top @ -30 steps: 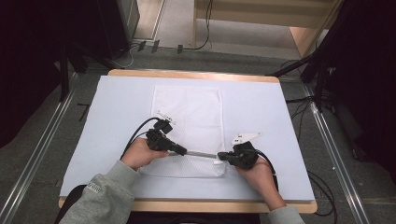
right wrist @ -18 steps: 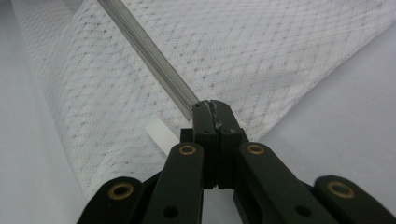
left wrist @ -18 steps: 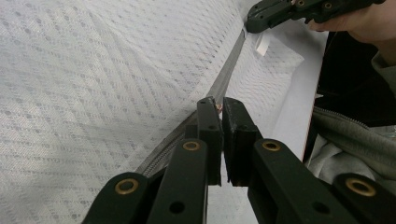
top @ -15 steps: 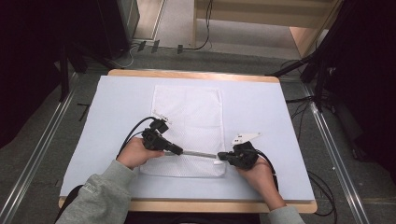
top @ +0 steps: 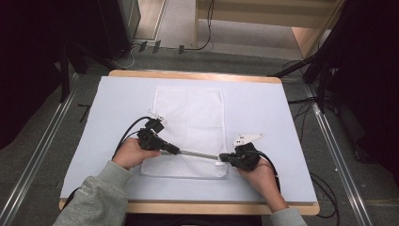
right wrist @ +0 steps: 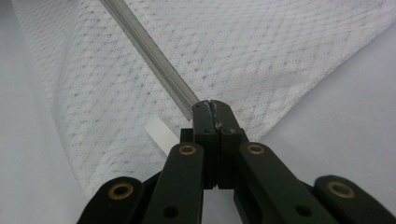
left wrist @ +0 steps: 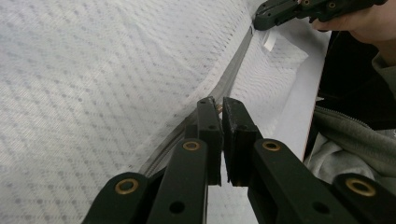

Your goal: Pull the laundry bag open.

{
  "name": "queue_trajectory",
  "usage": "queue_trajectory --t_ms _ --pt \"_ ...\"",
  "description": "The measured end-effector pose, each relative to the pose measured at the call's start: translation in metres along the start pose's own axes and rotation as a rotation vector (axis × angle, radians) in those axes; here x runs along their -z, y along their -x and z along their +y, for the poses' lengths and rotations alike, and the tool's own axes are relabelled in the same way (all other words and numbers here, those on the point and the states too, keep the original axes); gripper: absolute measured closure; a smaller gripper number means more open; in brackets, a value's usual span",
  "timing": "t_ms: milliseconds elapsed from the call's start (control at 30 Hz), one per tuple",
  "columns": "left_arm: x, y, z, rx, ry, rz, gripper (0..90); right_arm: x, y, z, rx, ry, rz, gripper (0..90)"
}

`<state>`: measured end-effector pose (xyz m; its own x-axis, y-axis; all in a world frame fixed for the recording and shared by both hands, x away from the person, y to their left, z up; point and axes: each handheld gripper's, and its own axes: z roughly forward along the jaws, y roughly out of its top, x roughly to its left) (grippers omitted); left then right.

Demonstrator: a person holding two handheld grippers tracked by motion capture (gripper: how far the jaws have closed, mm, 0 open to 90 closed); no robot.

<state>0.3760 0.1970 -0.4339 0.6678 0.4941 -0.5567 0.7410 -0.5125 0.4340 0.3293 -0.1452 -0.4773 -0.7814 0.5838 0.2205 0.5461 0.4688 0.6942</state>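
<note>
My left tongs pinch the zipper pull and my right tongs clamp the end of the zipper, stretched between them along the near edge of the white mesh bag on the table.

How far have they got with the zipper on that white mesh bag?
Done: the right tool is clamped on the zipper's end, steadying the mesh laundry bag. In hand: the left tool pinches what looks like the slider. Left: pulling it along; whether that opens or closes the bag is unclear.

Left tool farther left along zipper
</note>
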Motion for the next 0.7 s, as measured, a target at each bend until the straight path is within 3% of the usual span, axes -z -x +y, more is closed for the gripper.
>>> queue_trajectory --t_ms 400,700 --pt "0.011 -0.005 -0.008 0.017 0.012 0.006 87.8 0.000 0.000 0.000 -0.002 -0.003 0.001 90.0" --pt "0.015 -0.006 -0.011 0.009 0.015 0.009 87.8 0.000 0.001 0.001 -0.003 -0.006 0.003 90.0"
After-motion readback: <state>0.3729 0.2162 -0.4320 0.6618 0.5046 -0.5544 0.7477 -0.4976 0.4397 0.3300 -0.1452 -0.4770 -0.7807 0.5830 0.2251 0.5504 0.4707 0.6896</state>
